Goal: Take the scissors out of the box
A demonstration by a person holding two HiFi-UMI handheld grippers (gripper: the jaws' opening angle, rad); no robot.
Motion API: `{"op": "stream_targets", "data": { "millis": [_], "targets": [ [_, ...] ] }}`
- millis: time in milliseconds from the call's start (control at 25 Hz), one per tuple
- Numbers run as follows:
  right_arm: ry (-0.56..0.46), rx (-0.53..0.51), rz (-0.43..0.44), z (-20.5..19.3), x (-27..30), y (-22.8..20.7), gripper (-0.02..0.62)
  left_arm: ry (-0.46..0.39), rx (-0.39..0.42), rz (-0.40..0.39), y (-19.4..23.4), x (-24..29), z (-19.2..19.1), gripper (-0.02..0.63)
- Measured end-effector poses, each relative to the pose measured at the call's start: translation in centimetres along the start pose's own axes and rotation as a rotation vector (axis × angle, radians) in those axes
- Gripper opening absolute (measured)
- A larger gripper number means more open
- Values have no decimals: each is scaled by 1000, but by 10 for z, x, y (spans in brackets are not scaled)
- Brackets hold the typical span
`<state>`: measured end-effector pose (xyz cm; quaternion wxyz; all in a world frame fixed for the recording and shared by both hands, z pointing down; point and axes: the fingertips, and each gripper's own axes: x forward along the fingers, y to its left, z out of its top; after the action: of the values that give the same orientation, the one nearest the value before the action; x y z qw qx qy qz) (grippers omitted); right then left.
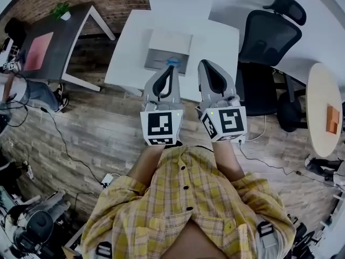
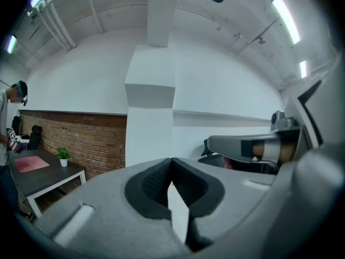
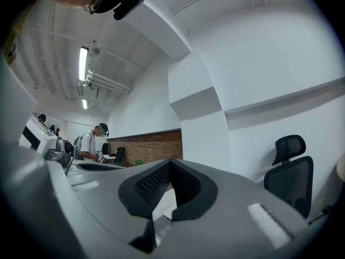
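If there's print on the box (image 1: 167, 50), it's too tiny to read. Left gripper (image 1: 171, 69) and right gripper (image 1: 204, 65) are both closed, empty.

A black office chair (image 1: 268, 36) is standing at the upper right, a dark bench (image 1: 70, 31) at the upper left is carrying a pink mat (image 1: 39, 51) and a small potted plant (image 1: 60, 9), and cables (image 1: 60, 134) are trailing across the wooden floor (image 1: 102, 128).

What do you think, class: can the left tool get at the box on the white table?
Probably yes. Nothing stands between the left tool and the box on the white table just ahead. Its jaws are shut and would need opening first.
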<state>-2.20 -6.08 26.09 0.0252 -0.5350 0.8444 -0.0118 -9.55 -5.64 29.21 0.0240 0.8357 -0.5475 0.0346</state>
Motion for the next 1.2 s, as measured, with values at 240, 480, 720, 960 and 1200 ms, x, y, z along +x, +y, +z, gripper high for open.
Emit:
{"op": "stream_targets", "data": {
  "millis": [240,480,720,960,1200],
  "targets": [
    [20,-17,-34,-9,29,-1,6,14,-6,-32,23,24,-9,2],
    [42,-2,-65,-19,40,-14,6,34,-7,-57,25,42,-17,2],
    [59,9,-62,-31,52,-30,6,68,1,-49,24,62,-32,2],
    [62,11,-39,-38,67,-55,6,97,35,-52,17,89,-39,2],
    [73,20,-9,-47,77,-78,6,127,68,-32,12,112,-44,2]
  ]
}}
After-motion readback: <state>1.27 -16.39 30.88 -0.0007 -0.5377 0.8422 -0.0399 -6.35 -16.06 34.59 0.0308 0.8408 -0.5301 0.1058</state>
